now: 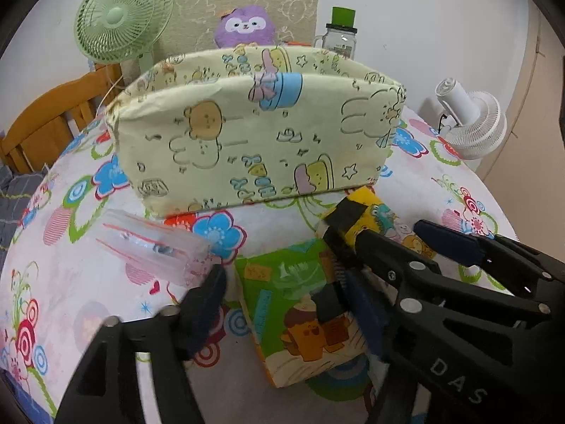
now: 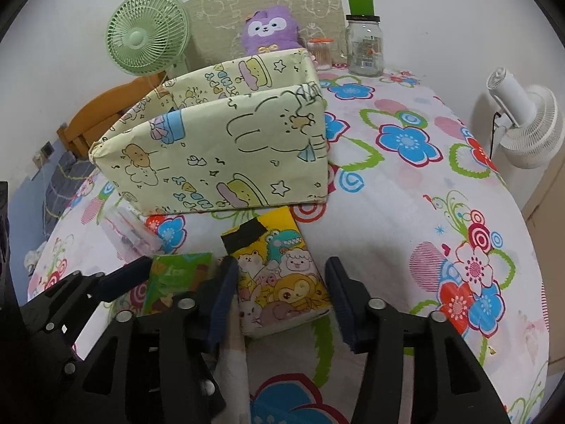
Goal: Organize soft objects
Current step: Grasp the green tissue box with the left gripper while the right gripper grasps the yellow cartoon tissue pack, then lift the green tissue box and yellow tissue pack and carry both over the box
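A pale yellow cartoon-print storage box point(image 1: 254, 141) point(image 2: 226, 155) stands open-topped on the floral tablecloth. In front lie a green tissue pack point(image 1: 300, 318) point(image 2: 176, 279), a yellow cartoon tissue pack point(image 2: 279, 275) point(image 1: 374, 219) and a clear plastic pouch point(image 1: 155, 247) point(image 2: 129, 235). My left gripper point(image 1: 286, 304) is open, its fingers on either side of the green pack. My right gripper point(image 2: 280, 300) is open, its fingers on either side of the yellow pack. A purple plush toy point(image 1: 245, 26) point(image 2: 270, 28) sits behind the box.
A green fan point(image 1: 123, 17) point(image 2: 146, 37) stands at the back left, a glass jar with a green lid point(image 2: 363, 39) point(image 1: 340, 35) at the back, a white fan point(image 2: 526, 123) point(image 1: 473, 120) off the right edge. A wooden chair point(image 1: 53, 120) is left.
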`<state>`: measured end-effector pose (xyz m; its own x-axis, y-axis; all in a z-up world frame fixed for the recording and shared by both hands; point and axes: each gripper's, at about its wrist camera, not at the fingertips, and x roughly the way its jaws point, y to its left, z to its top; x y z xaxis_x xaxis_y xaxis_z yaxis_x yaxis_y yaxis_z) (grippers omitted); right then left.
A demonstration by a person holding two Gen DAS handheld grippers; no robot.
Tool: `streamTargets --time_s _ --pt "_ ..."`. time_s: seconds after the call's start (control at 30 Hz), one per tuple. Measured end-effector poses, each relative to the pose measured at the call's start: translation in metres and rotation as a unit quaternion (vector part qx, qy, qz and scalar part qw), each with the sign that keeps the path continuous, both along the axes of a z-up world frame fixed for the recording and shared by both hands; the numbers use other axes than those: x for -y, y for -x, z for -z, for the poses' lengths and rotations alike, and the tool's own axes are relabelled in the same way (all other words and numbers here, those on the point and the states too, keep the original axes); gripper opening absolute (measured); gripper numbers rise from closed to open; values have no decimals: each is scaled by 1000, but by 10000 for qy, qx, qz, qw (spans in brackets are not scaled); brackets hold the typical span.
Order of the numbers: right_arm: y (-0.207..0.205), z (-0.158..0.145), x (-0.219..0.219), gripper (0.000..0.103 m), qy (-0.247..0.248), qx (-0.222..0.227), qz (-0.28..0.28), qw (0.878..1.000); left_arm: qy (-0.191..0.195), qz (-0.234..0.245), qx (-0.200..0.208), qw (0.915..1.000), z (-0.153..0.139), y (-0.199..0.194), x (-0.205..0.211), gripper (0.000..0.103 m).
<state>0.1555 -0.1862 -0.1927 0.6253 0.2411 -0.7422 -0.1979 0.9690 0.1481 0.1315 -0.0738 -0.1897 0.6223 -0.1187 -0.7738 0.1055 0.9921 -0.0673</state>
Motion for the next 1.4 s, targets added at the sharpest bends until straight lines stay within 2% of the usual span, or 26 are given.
streamTargets --time_s 0.13,0.2,0.27,0.4,0.5,0.63,0.77,1.4 --pt "2 3 2 70 6 -37 -79 10000 29 9 -88 10000 6 0 6 76" --pt "2 5 2 71 45 -33 -96 9999 -62 16 -49 10000 6 0 10 74" --pt "1 6 2 71 34 -43 -86 9999 -117 22 -17 9999 6 1 11 63" --pt "-5 10 -1 71 66 -75 -78 9999 -170 39 -12 9998 5 1 12 59" --pt "-9 13 -5 70 138 -55 -50 9999 -173 53 -15 9998 6 1 11 57" --pt "-9 12 -6 59 170 -51 10 9998 -140 56 -24 9999 5 1 10 56" --pt "-7 8 -4 57 114 -34 45 9999 -124 93 19 9999 0 3 11 55" --pt "30 -62 -5 57 200 681 177 9973 -116 154 667 9976 -58 26 5 55"
